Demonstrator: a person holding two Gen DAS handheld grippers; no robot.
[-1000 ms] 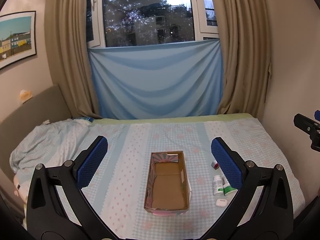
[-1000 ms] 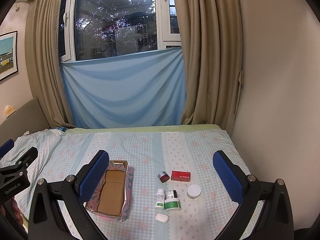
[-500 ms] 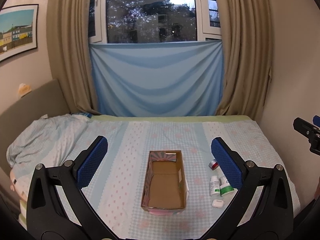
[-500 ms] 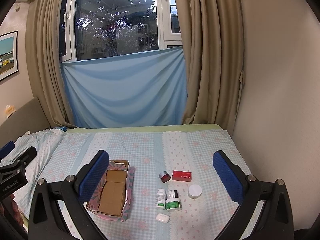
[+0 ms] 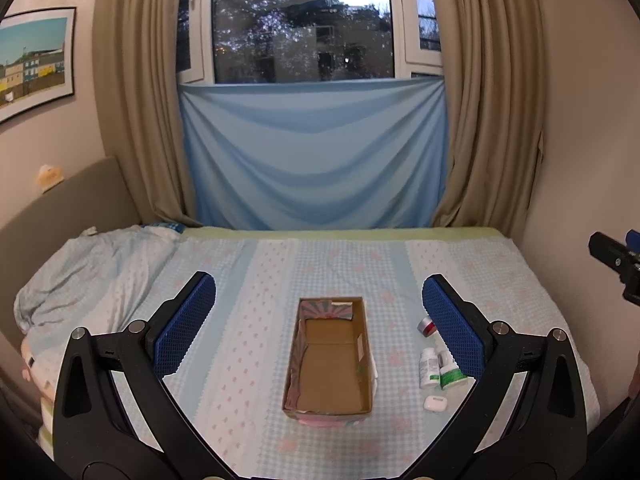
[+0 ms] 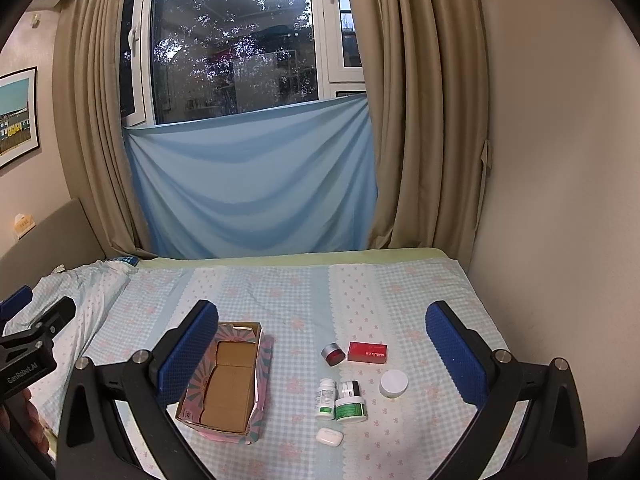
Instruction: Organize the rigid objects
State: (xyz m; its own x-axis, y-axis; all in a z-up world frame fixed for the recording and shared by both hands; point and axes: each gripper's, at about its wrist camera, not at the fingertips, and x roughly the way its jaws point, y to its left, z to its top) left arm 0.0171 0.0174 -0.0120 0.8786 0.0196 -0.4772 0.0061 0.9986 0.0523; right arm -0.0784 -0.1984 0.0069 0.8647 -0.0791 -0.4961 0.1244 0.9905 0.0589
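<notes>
An empty open cardboard box (image 5: pixel 330 364) (image 6: pixel 226 380) lies on the bed. To its right sit small items: a red box (image 6: pixel 367 352), a grey-and-red tin (image 6: pixel 333 354) (image 5: pixel 427 327), a white bottle (image 6: pixel 325 398) (image 5: pixel 428 368), a green-labelled jar (image 6: pixel 351 408) (image 5: pixel 452 376), a white round jar (image 6: pixel 393 384) and a white earbud case (image 6: pixel 329 436) (image 5: pixel 435 402). My left gripper (image 5: pixel 319 320) hangs open above the box. My right gripper (image 6: pixel 322 350) hangs open above the items. Both hold nothing.
The bed (image 5: pixel 280 272) has a checked pale-blue sheet and a crumpled duvet (image 5: pixel 80 280) at the left. A wall (image 6: pixel 560 200) borders the bed's right side. Curtains and a window with a blue cloth (image 5: pixel 316 160) stand at the far end.
Both grippers have drifted slightly; the left view rose and pulled back a little, so the box and items sit lower-centred. Nothing was grasped or moved.
</notes>
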